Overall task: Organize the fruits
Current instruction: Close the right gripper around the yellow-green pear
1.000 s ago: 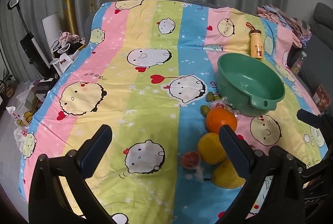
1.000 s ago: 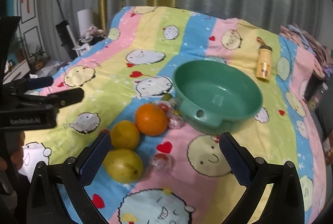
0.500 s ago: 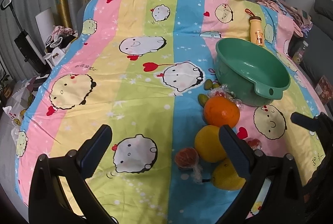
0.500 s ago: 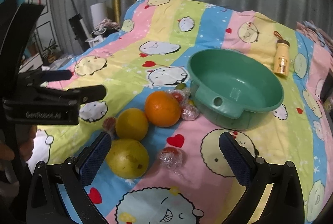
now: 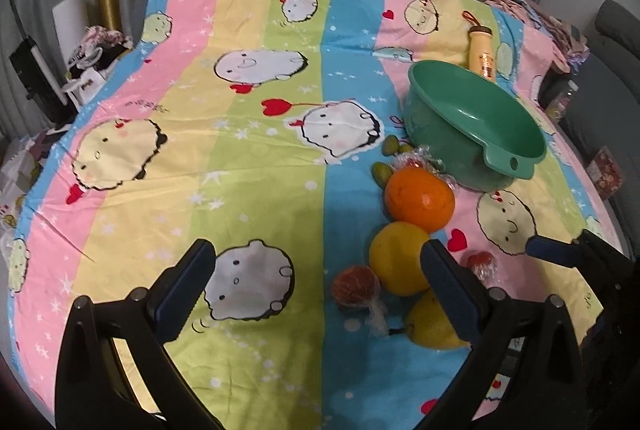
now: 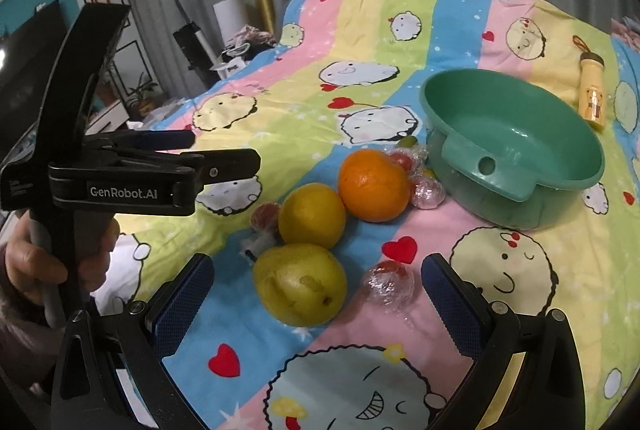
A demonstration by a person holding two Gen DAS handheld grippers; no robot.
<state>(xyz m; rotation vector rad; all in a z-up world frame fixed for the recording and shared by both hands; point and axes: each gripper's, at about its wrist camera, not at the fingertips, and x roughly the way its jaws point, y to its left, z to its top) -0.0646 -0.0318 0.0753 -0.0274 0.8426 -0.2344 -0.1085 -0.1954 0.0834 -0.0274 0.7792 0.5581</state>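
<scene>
An orange [image 6: 373, 185], a yellow citrus [image 6: 312, 215] and a yellow-green pear [image 6: 301, 283] lie in a cluster on the striped cartoon cloth, left of an empty green bowl [image 6: 516, 146]. Small plastic-wrapped fruits [image 6: 389, 282] and small green fruits [image 5: 390, 145] lie around them. My right gripper [image 6: 316, 290] is open and empty, with the pear just ahead between its fingers. My left gripper [image 5: 316, 270] is open and empty, low over the cloth left of the fruit; the yellow citrus [image 5: 400, 257] is by its right finger. The orange [image 5: 420, 199] and bowl [image 5: 472, 126] lie beyond.
A small yellow bottle [image 6: 592, 92] lies on the cloth behind the bowl. The cloth-covered table [image 5: 248, 134] drops off at the left, where a floor cleaner [image 6: 188, 30] and clutter stand. Folded fabric [image 5: 532, 6] sits at the far right edge. Curtains hang behind.
Both grippers have moved forward and lower toward the fruit cluster, which now looks larger. The left gripper shows closer in the right wrist view. No fruit has moved.
</scene>
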